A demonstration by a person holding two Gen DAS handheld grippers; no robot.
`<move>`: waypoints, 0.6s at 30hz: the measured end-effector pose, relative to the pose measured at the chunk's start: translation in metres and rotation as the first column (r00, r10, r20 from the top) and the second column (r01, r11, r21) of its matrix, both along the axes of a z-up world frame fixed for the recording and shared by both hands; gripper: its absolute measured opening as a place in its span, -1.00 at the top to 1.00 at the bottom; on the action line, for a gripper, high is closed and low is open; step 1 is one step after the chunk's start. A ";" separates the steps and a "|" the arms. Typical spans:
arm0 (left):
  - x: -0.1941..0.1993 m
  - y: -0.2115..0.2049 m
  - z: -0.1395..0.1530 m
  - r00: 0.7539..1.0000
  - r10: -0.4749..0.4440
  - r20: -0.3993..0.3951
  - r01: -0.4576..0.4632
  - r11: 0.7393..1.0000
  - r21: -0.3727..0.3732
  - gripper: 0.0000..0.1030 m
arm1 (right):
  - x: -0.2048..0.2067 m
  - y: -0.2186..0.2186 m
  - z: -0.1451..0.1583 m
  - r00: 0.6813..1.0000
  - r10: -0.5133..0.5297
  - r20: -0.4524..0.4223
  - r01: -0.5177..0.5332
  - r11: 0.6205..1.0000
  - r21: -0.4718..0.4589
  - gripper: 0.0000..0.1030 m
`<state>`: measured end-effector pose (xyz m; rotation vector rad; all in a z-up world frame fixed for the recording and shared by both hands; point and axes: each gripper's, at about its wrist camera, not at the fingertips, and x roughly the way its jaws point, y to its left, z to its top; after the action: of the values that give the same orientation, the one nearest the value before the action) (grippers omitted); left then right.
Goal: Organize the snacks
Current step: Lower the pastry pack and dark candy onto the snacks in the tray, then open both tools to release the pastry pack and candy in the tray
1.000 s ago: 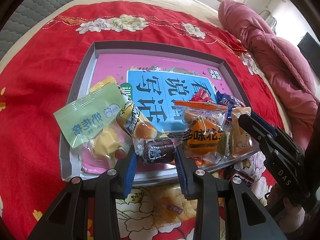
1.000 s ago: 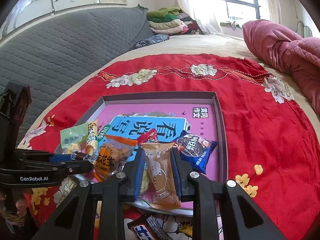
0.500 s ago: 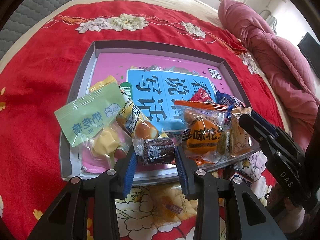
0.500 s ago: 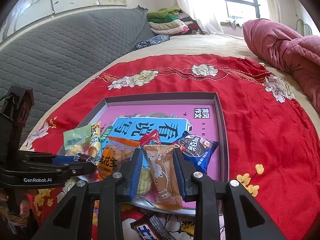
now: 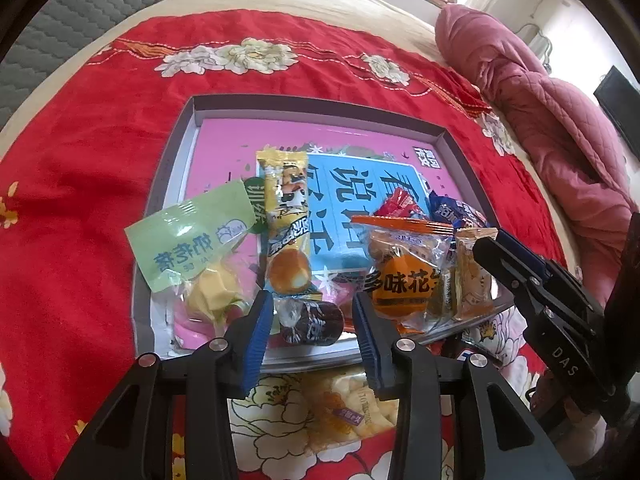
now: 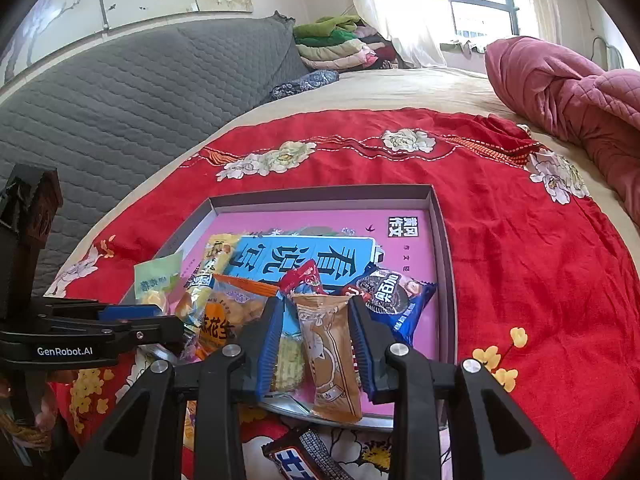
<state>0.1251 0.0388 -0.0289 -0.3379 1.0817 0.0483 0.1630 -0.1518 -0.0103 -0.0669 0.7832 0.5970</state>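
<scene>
The left gripper (image 5: 313, 322) is hovering over the near edge of a shallow grey tray (image 5: 312, 103) that's sitting on a red flowered blanket (image 5: 80, 128) on the bed. Its jaws are opening, with a small dark-wrapped candy (image 5: 314, 323) lying between the blue pads, and I'm not seeing the pads pressing on it. The right gripper (image 6: 316, 338) is doing the same thing: jaws opening around a tan crinkly packet (image 6: 330, 354) that's lying half over the tray's near rim, with gaps showing on both sides of it.

Stuff only the left view is giving me: a pale puffy snack bag (image 5: 344, 404) lying outside the tray on the blanket right under the jaws, plus a clear look at the green-topped bag (image 5: 188, 240) with yellow pieces inside and the long yellow wrapper (image 5: 286, 220) next to it. The orange peanut bag (image 5: 404, 272) is sitting to the right of those.

The right view is showing a chocolate bar (image 6: 304, 458) with a glossy wrapper off the tray at the bottom, and the whole blue cookie packet (image 6: 390, 300), which is mostly hidden in the other view. It's also catching the grey quilted headboard (image 6: 140, 92), folded clothes (image 6: 340, 42) and a window.

Everything's shiny plastic film, all crinkled; the tray floor is a flat pink printed card with a blue panel. A pink quilted comforter (image 5: 540, 112) is bunching up on the right.
</scene>
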 end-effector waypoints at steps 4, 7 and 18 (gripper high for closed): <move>-0.001 0.001 0.003 1.000 0.003 0.006 -0.003 1.000 0.003 0.05 | 0.000 -0.001 0.002 1.000 -0.001 0.003 0.001 1.000 0.005 0.33; -0.001 0.000 0.006 1.000 0.002 0.013 -0.002 1.000 0.007 0.04 | 0.000 -0.002 0.003 1.000 0.000 0.005 -0.001 1.000 0.013 0.21; -0.004 0.002 0.014 1.000 0.003 0.028 -0.004 1.000 0.008 -0.06 | -0.001 -0.005 0.007 1.000 0.004 0.010 -0.005 0.999 0.038 0.12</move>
<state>0.1211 0.0410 -0.0145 -0.3328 1.0533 0.0507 0.1620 -0.1565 -0.0033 -0.0370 0.7621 0.6153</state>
